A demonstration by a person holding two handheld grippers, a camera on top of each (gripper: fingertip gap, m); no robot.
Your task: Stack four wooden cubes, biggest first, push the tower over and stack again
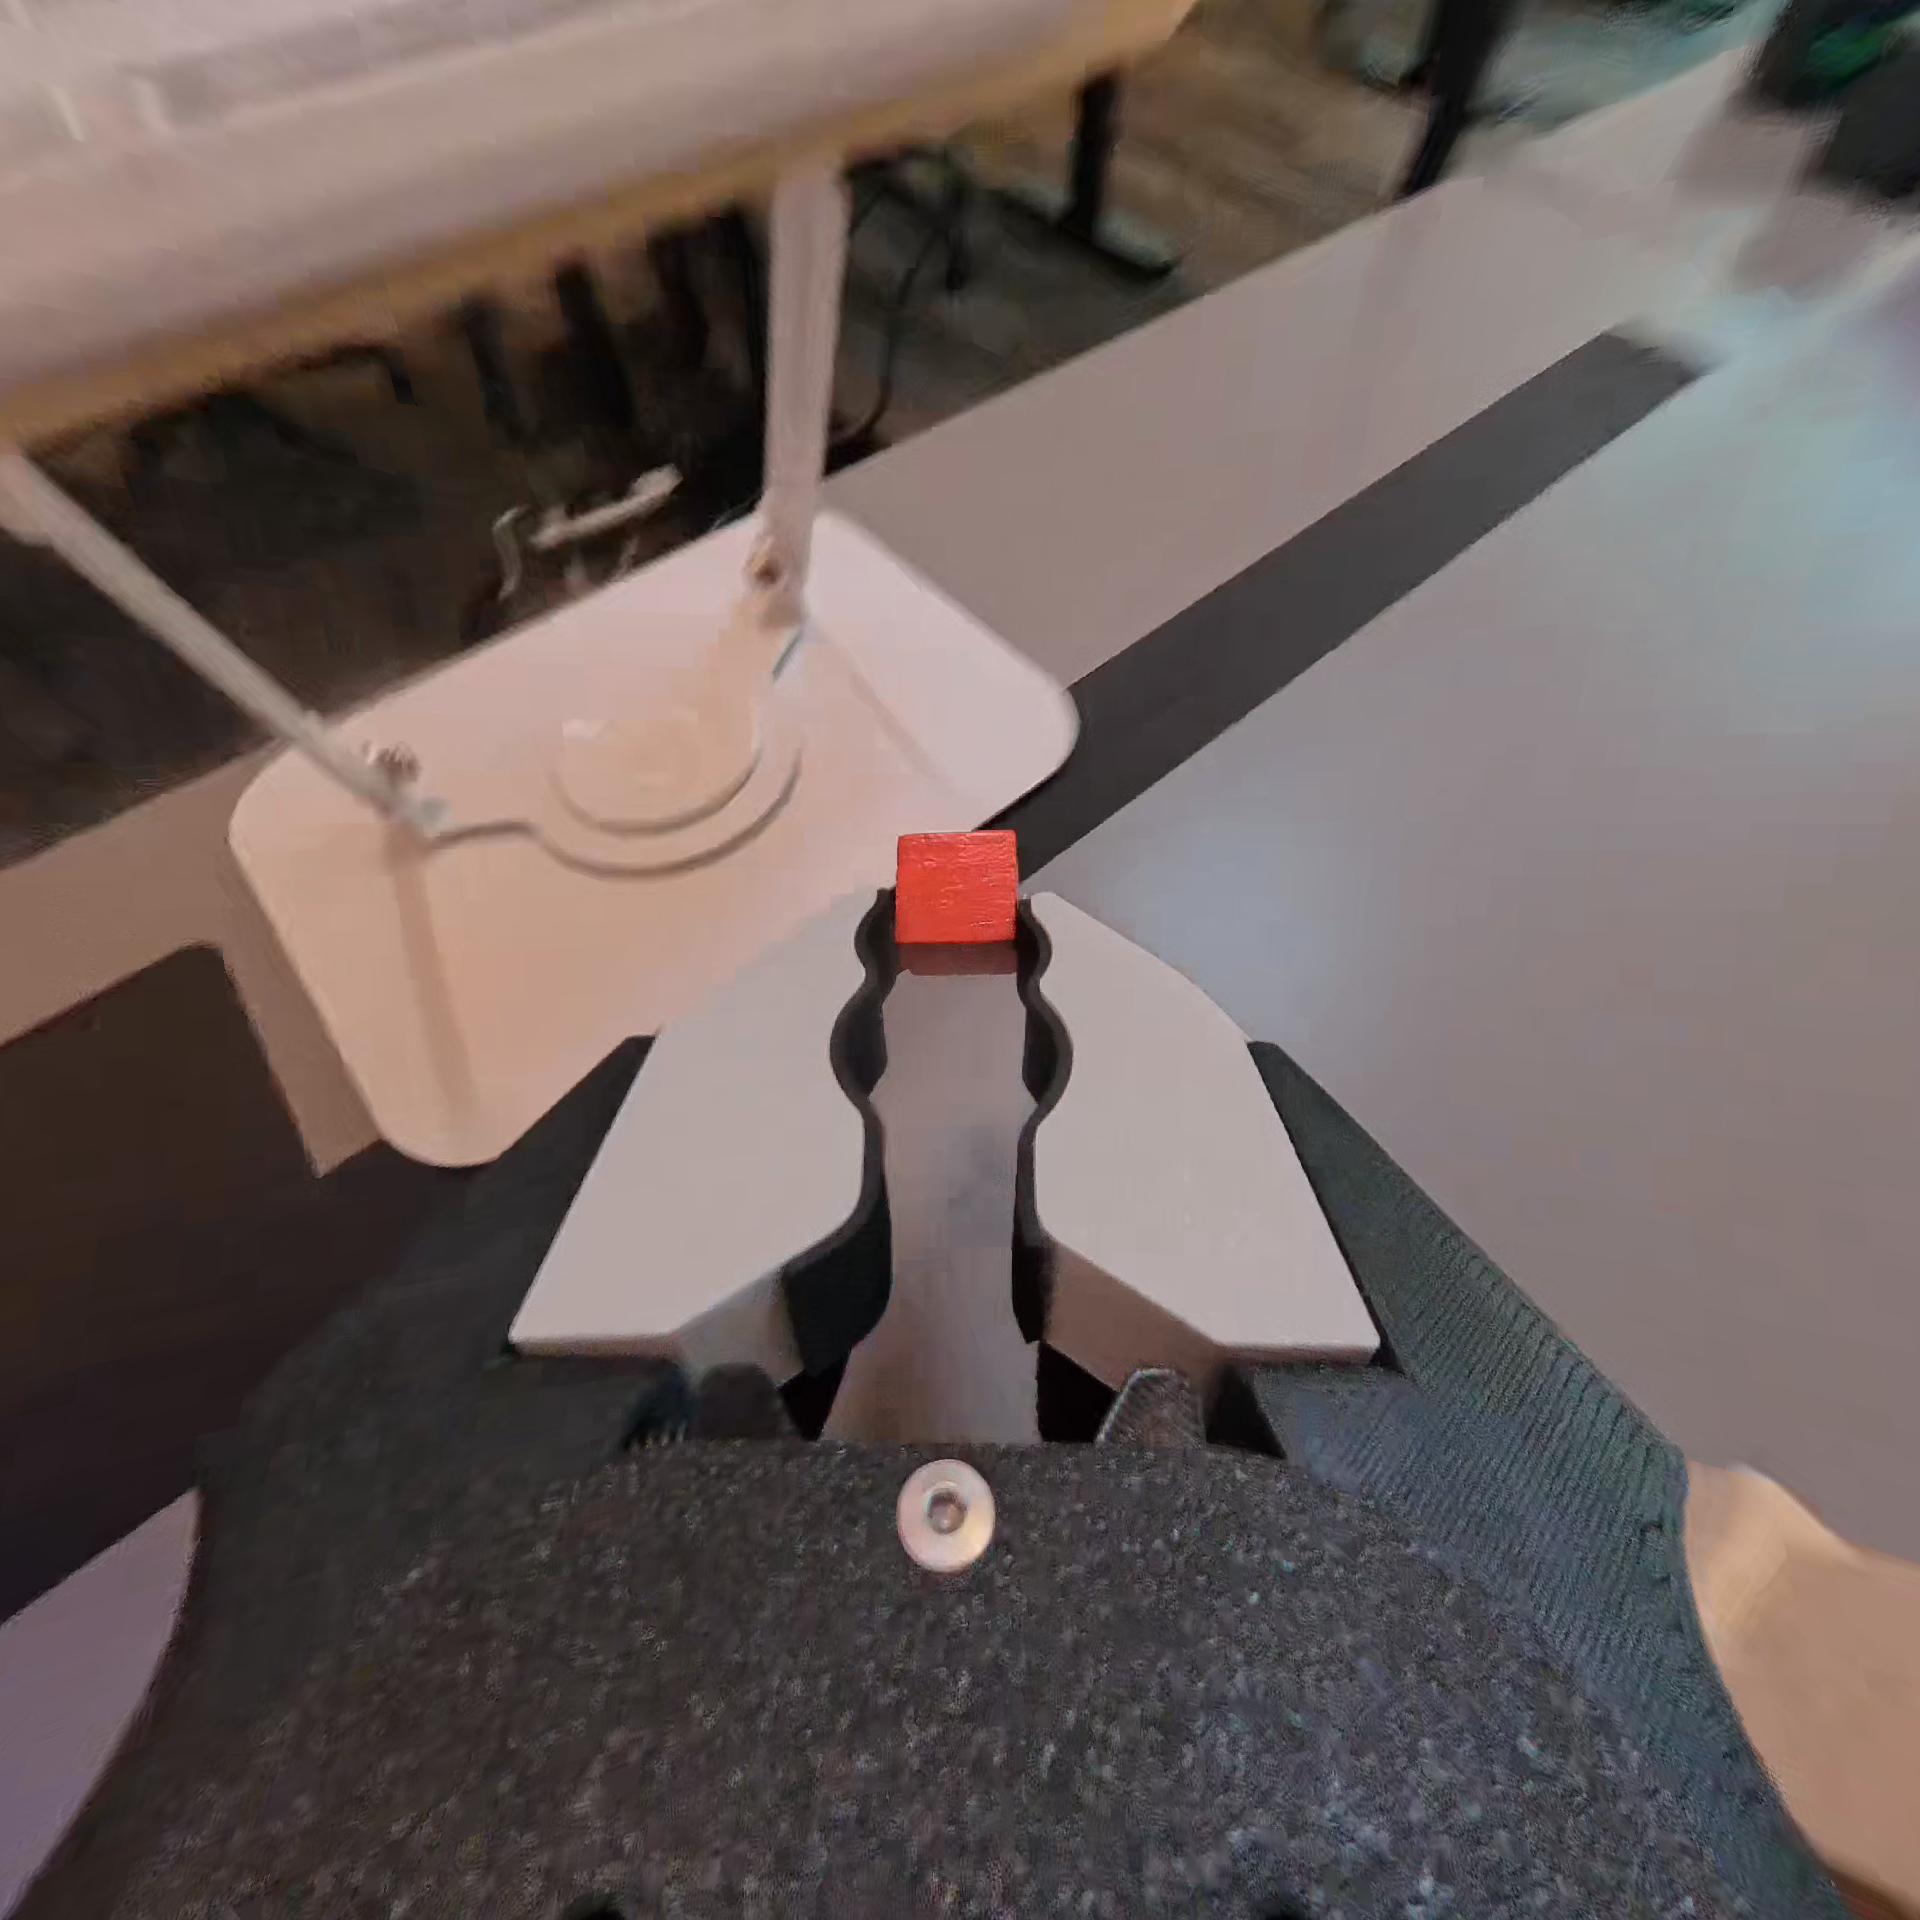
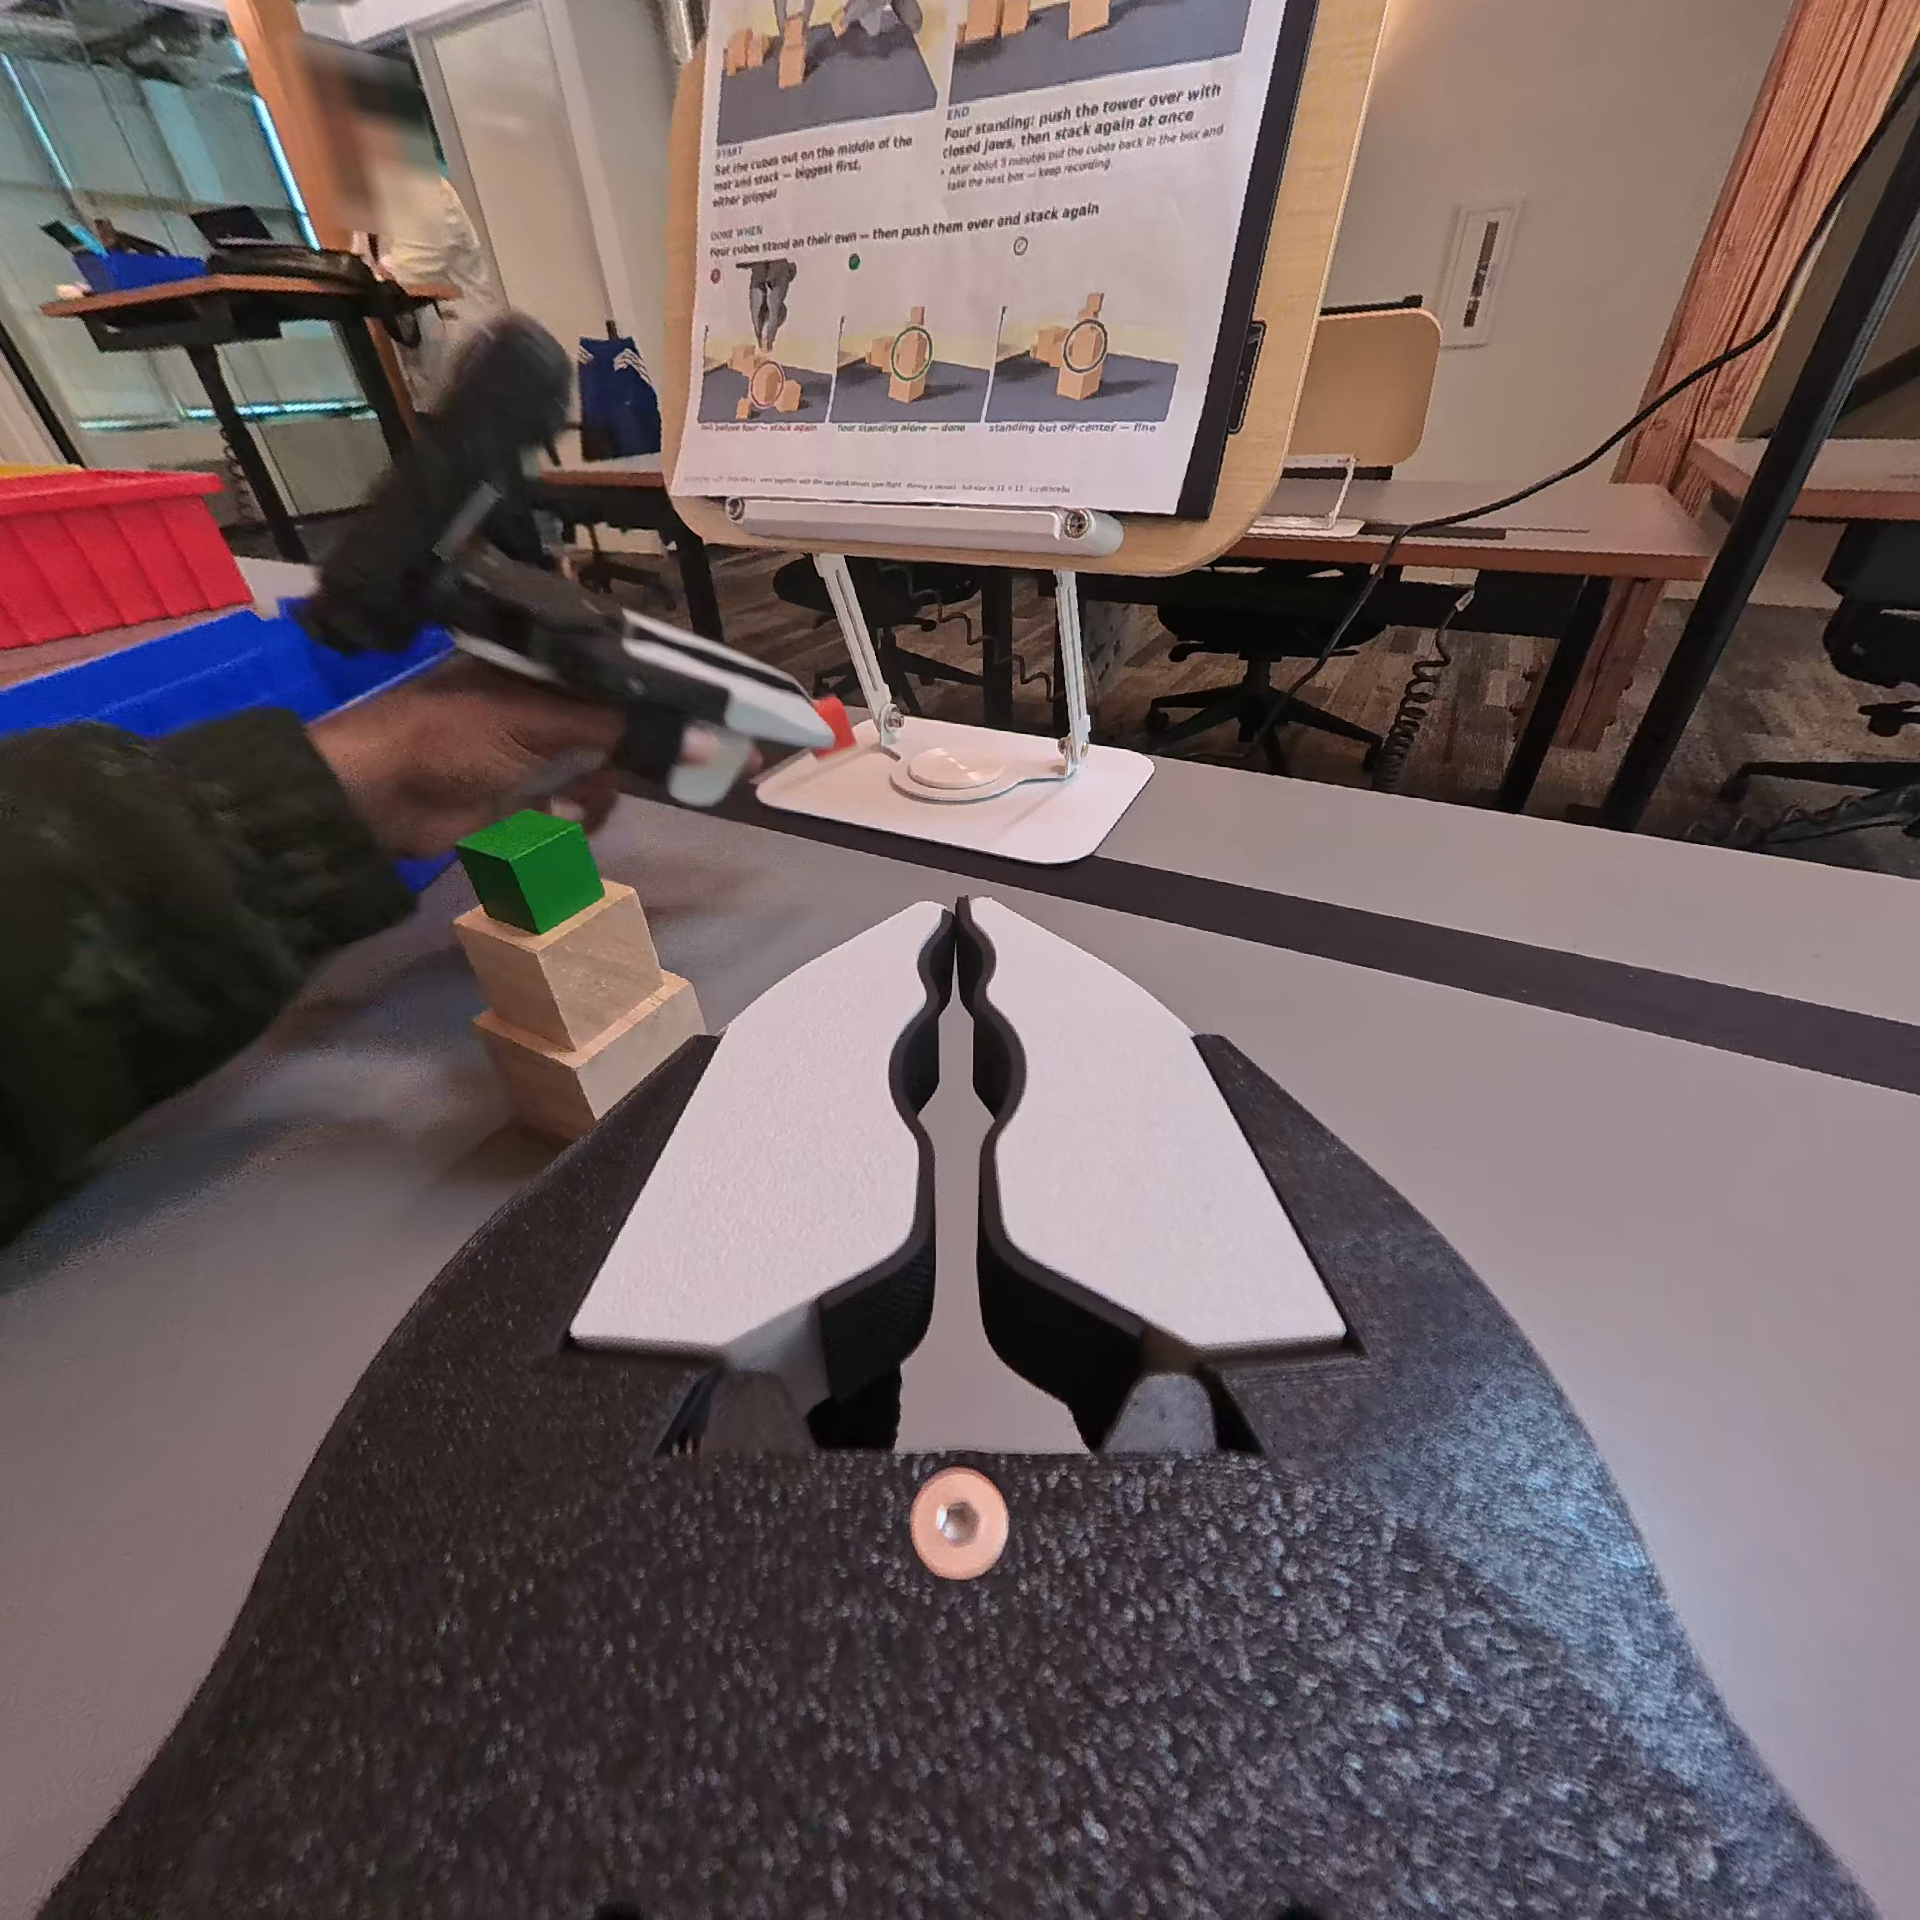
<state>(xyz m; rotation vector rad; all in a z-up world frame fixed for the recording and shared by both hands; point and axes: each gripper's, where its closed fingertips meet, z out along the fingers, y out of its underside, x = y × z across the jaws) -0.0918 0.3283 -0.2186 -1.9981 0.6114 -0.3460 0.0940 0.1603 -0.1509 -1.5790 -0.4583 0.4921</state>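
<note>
My left gripper (image 1: 956,920) is shut on a small red cube (image 1: 956,888), pinched at the very fingertips and held in the air above the grey table (image 1: 1507,935). The right wrist view shows the same gripper (image 2: 821,732) with the red cube (image 2: 837,722) at its tip, above and behind a stack. That stack is a green cube (image 2: 530,868) on a smaller wooden cube (image 2: 566,961) on a larger wooden cube (image 2: 582,1060). My right gripper (image 2: 956,914) is shut with nothing between its pads, low over the table to the right of the stack.
A white stand base (image 2: 977,784) carries a board with a printed sheet (image 2: 966,239) at the table's far edge; the base also shows in the left wrist view (image 1: 644,831). Red (image 2: 104,551) and blue (image 2: 208,675) bins stand at the far left. A person's sleeve (image 2: 135,914) reaches in from the left. The tips of one gripper are about 25 cm away from the tips of the other.
</note>
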